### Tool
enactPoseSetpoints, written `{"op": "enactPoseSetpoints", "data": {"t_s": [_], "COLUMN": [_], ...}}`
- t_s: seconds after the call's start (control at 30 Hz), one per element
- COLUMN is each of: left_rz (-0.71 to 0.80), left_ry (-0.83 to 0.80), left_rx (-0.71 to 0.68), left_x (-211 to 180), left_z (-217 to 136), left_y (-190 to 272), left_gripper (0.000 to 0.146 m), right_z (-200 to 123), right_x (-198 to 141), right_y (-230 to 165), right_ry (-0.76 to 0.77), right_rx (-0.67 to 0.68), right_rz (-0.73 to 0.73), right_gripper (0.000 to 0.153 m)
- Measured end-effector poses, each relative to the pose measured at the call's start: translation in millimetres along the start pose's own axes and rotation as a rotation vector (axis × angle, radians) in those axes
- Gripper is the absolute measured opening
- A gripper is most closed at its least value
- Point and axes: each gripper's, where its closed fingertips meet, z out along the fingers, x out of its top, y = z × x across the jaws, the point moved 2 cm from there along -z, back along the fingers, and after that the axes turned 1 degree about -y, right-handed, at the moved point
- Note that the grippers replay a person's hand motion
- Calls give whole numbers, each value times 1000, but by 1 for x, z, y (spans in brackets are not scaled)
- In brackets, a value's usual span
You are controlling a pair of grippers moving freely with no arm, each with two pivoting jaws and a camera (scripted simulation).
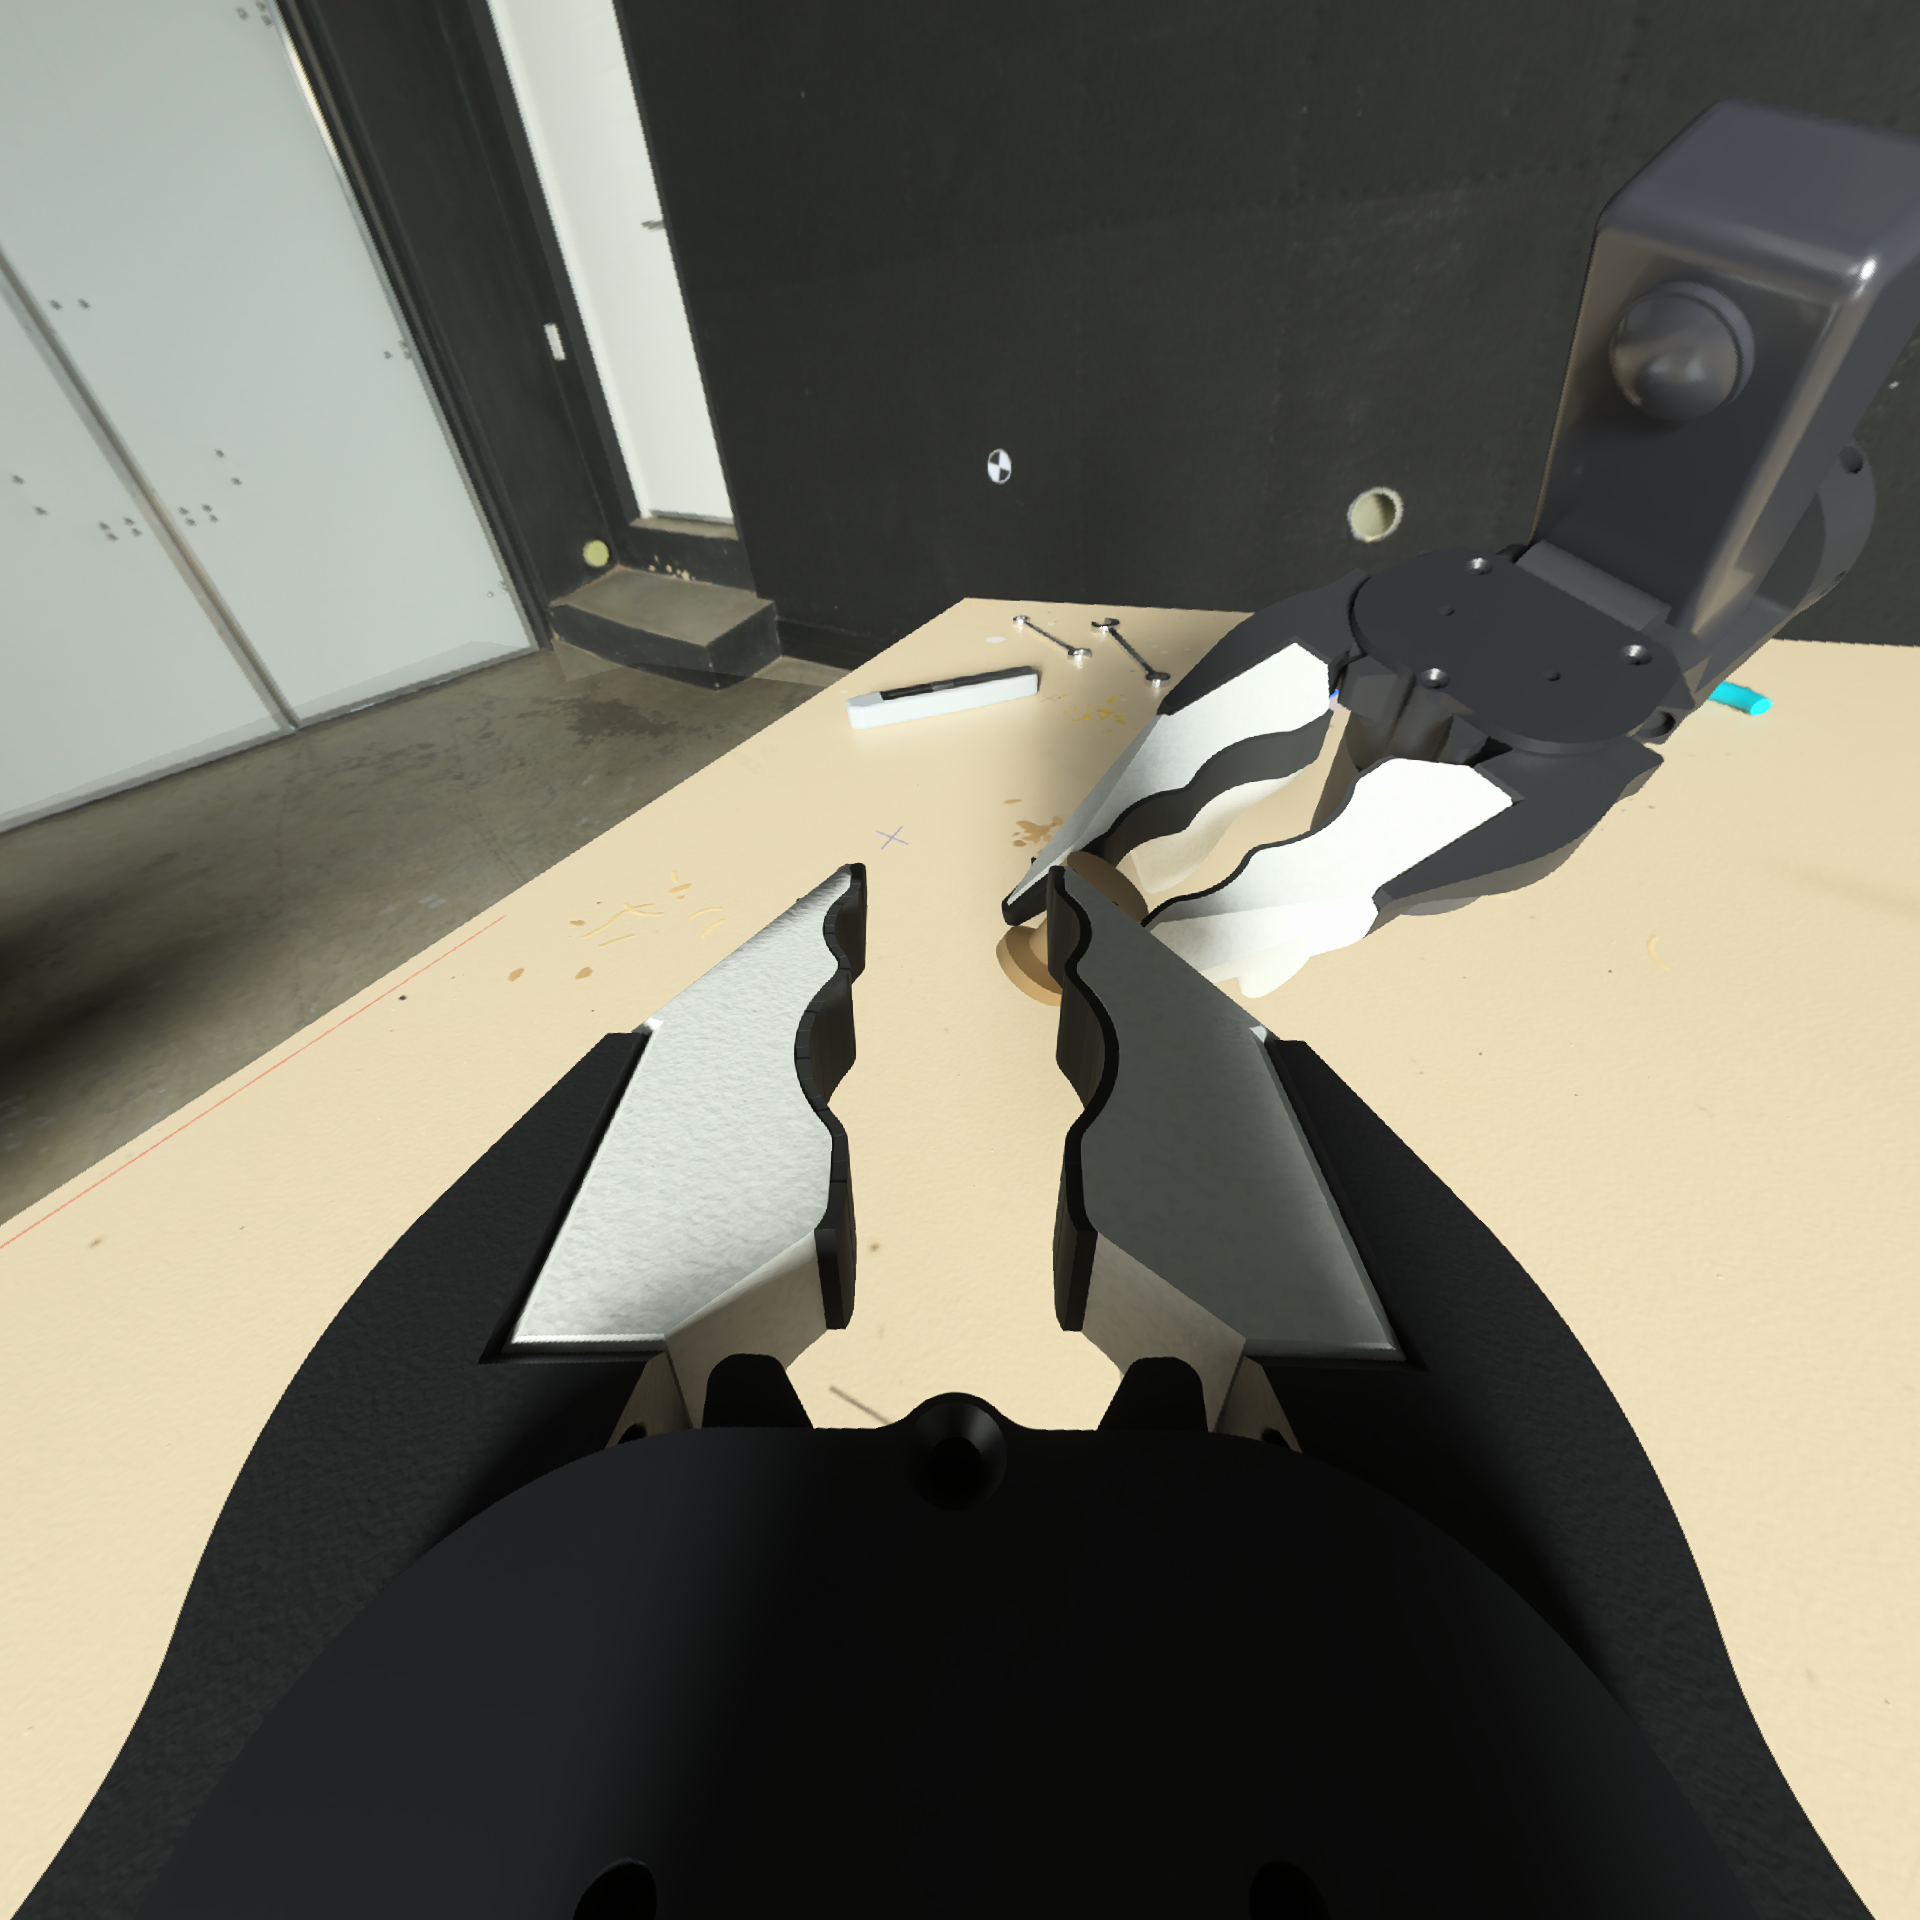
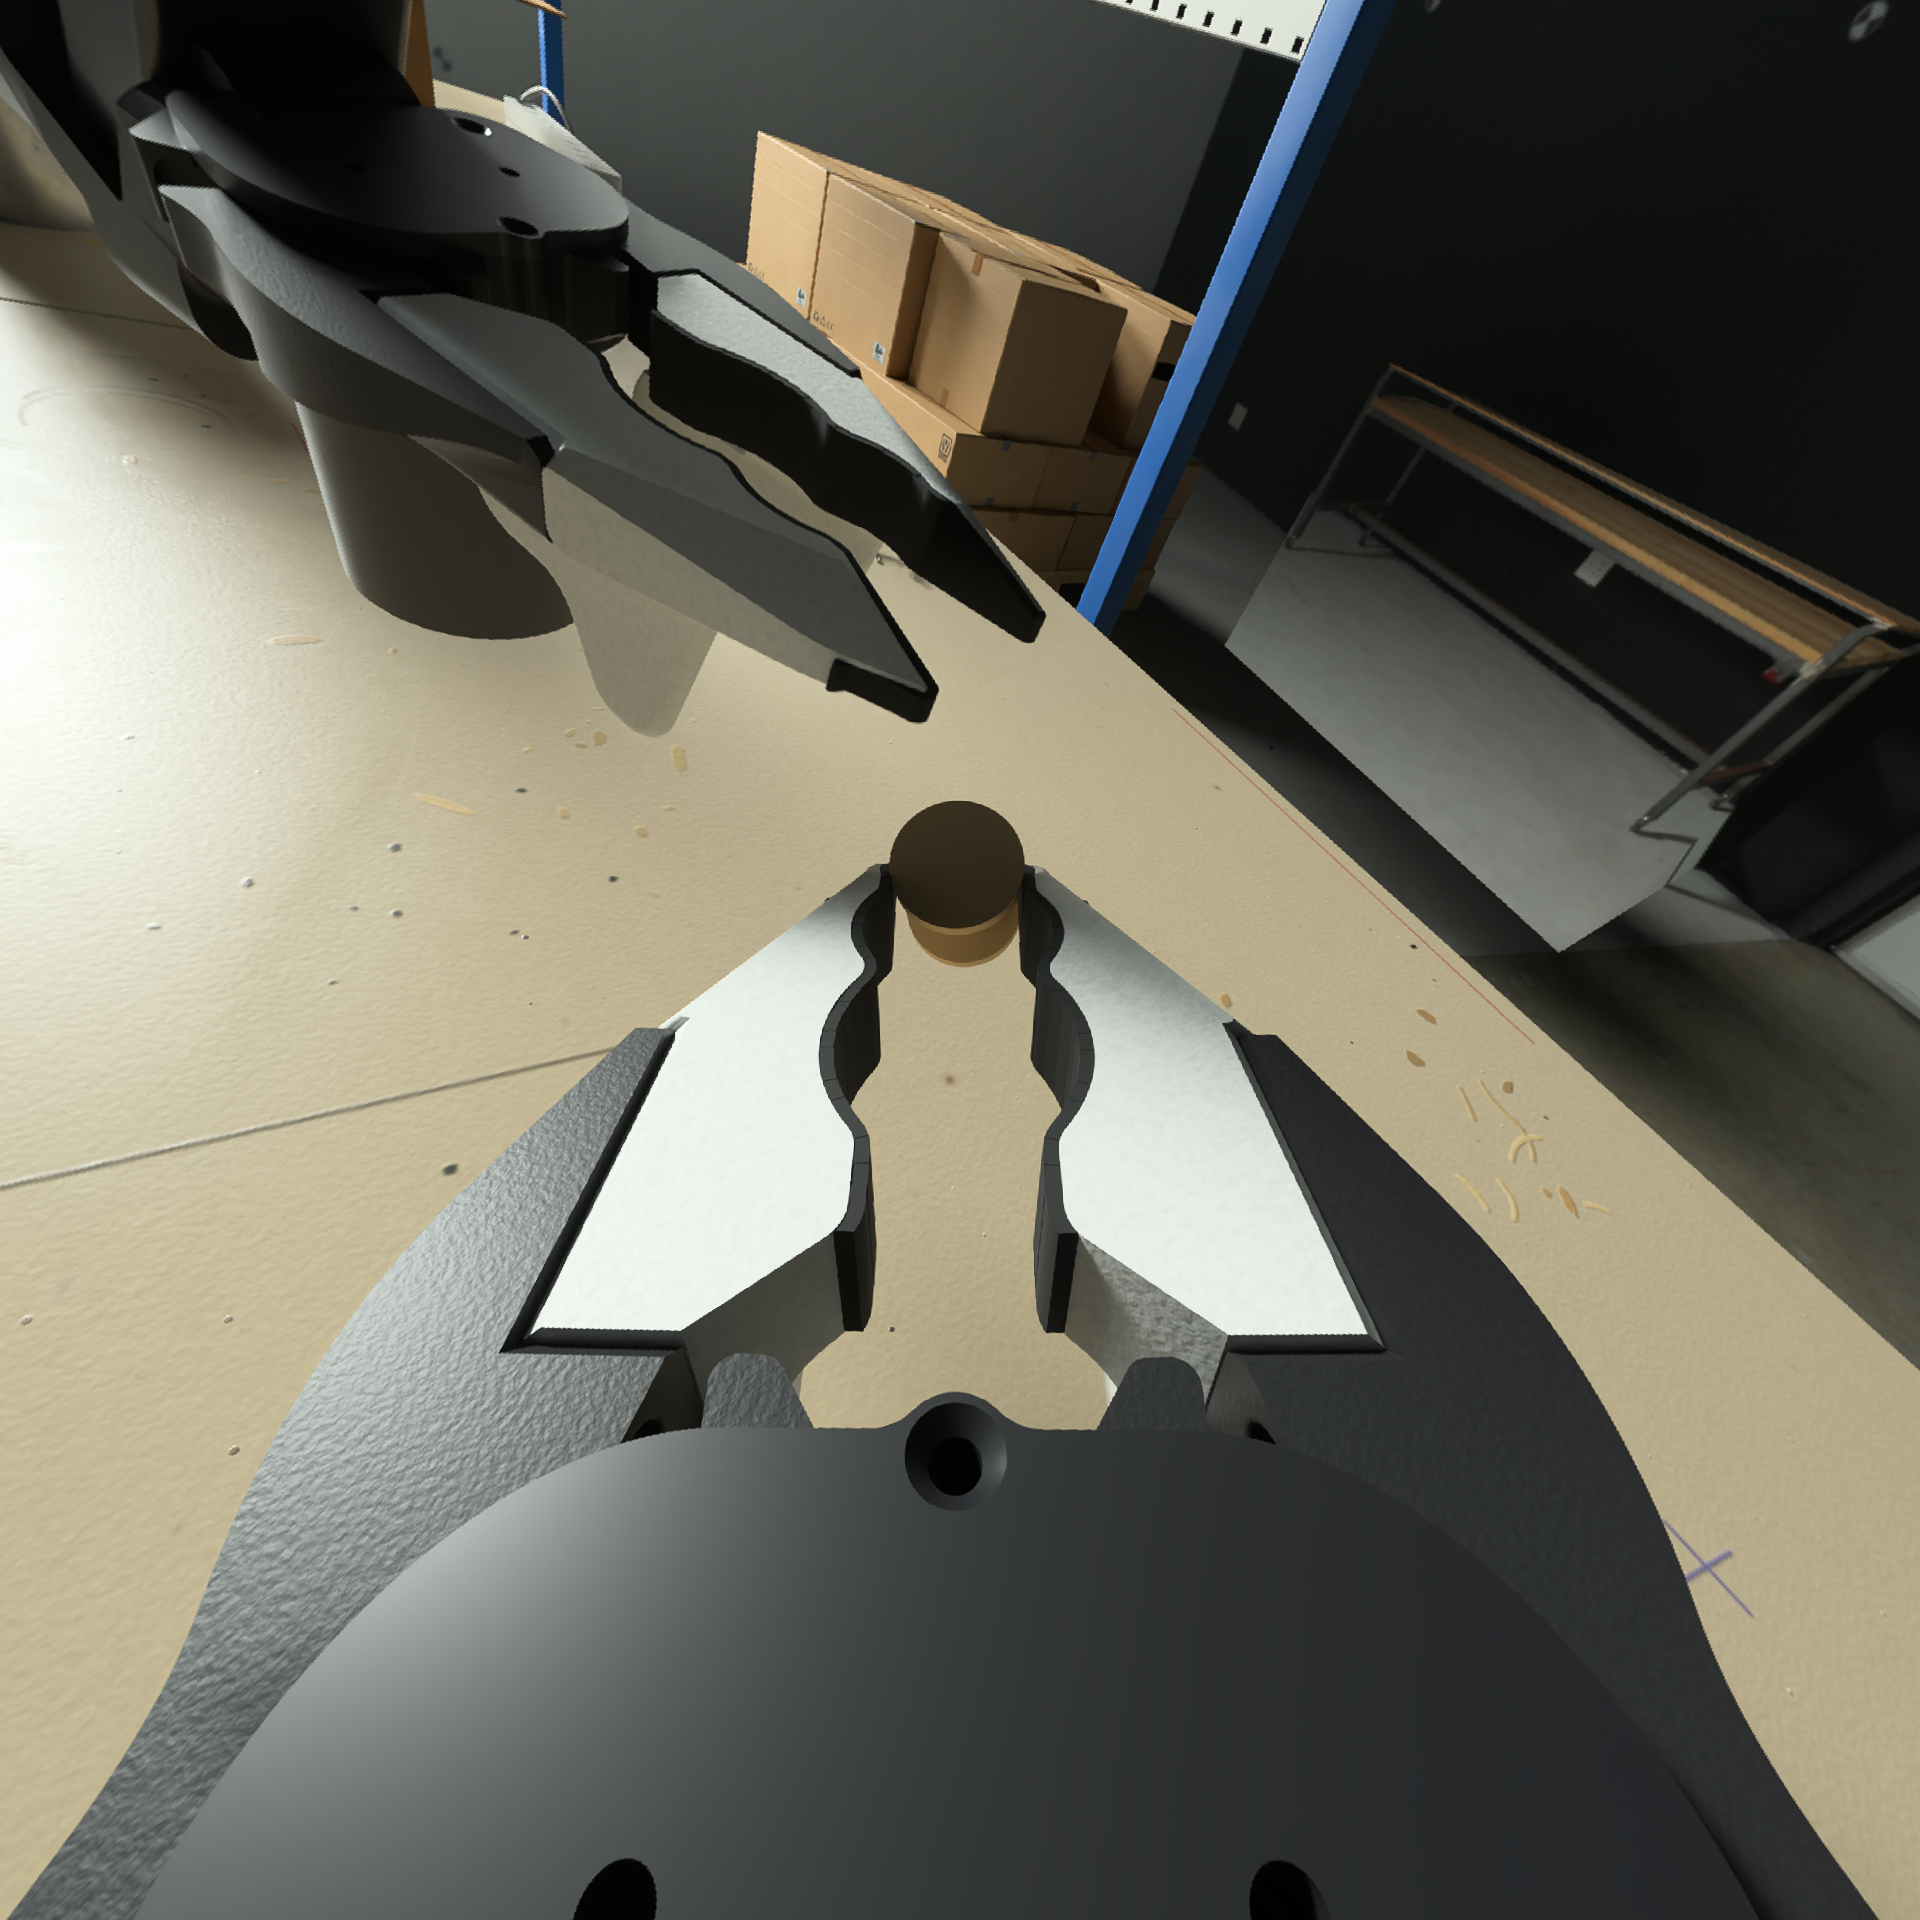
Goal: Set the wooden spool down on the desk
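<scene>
In the right wrist view, the right gripper (image 2: 957, 883) sits at the centre of the frame with its fingertips clamped on the wooden spool (image 2: 957, 881). The spool's dark round end faces the camera and its lighter body shows just below, between the tips. Whether the spool touches the beige table (image 2: 312, 987) I cannot tell from this view.

The left gripper (image 2: 982, 655) reaches in from the upper left of that frame, its fingers apart and holding nothing, its tips near the spool but clear of it. Behind it, at upper centre, stand stacked cardboard boxes (image 2: 966, 312) beside a blue post (image 2: 1226, 301).

In the left wrist view, the left gripper (image 1: 956, 883) fills the lower half of the frame, fingers spread over bare table (image 1: 1558, 1143). The right gripper (image 1: 1081, 909) comes down from the upper right, and the wooden spool (image 1: 1029, 961) shows just past the left gripper's right fingertip, low against the table. Farther back, at upper centre, lie a white bar-shaped object (image 1: 940, 696) and two wrenches (image 1: 1091, 639).
</scene>
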Motion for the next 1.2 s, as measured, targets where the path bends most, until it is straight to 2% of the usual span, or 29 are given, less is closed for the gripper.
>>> {"op": "enactPoseSetpoints", "data": {"t_s": [0.37,0.53,0.7,0.9,1.13,1.2], "left_rz": [-1,-13,-38,-34,-35,-37], "left_ry": [4,4,9,7,-2,-4], "left_rx": [47,70,77,73,63,59], "left_x": [-1,0,0,1,-1,-1], "left_z": [-7,-10,-13,-13,-10,-9], "left_y": [-11,-16,-20,-18,-15,-13], "left_gripper": [38,37,35,34,34,34], "right_z": [-5,-14,-24,-34,-27,-23], "right_x": [-2,-3,-20,-43,-72,-78], "right_y": [0,-12,-40,-86,-128,-139], "right_ry": [-4,-67,-184,-270,-456,-498], "right_rx": [12,39,89,210,353,366], "right_rz": [37,60,99,241,451,461], "right_gripper": [23,23,23,23,23,23]}}
